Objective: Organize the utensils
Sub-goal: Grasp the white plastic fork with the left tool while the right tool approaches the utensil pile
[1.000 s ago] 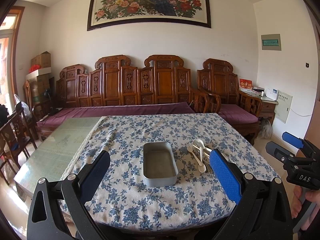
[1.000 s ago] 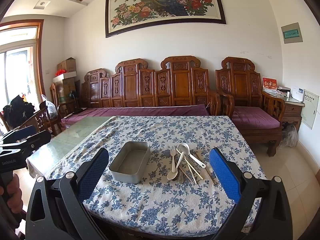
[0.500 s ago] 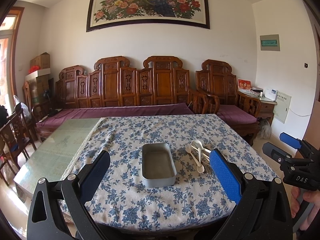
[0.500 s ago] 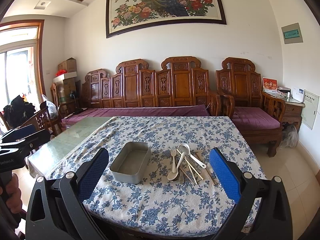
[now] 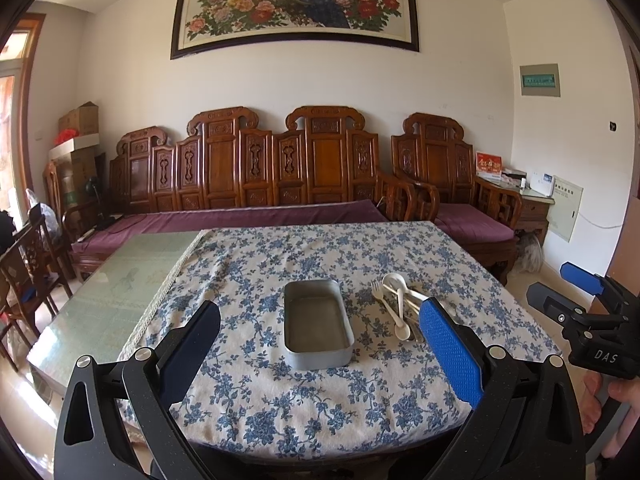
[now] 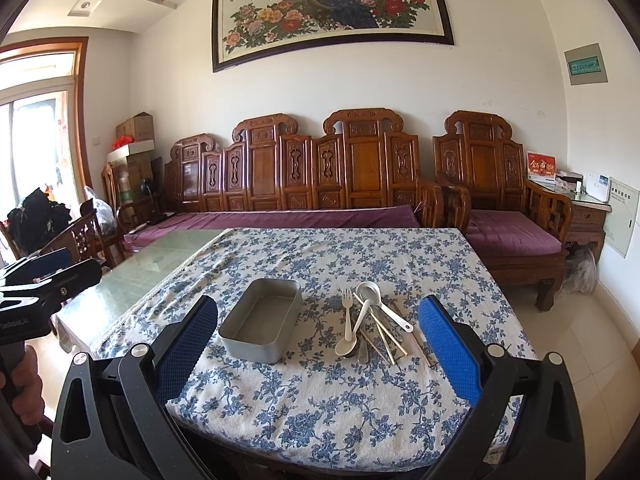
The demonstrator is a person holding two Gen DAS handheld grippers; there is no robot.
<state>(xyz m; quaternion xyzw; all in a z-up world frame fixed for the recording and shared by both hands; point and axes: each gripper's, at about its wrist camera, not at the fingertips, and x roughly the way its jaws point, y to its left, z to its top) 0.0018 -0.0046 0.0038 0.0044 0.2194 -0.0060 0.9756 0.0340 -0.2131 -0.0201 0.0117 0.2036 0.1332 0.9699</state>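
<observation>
Metal tray (image 5: 318, 322) on the floral tabletop (image 5: 280, 412), open side up, nothing visible inside. Just right of the tray, a loose heap of utensils (image 6: 372, 324): white fork (image 6: 347, 306), two white spoons (image 6: 366, 294), chopsticks and metal pieces overlapping, none in the tray. Left claw (image 5: 320, 354) held short of the tray above the near tabletop edge, fingers wide apart, gripping nothing. Right claw (image 6: 318, 356) likewise spread wide and bare, nearer than both tray and heap.
</observation>
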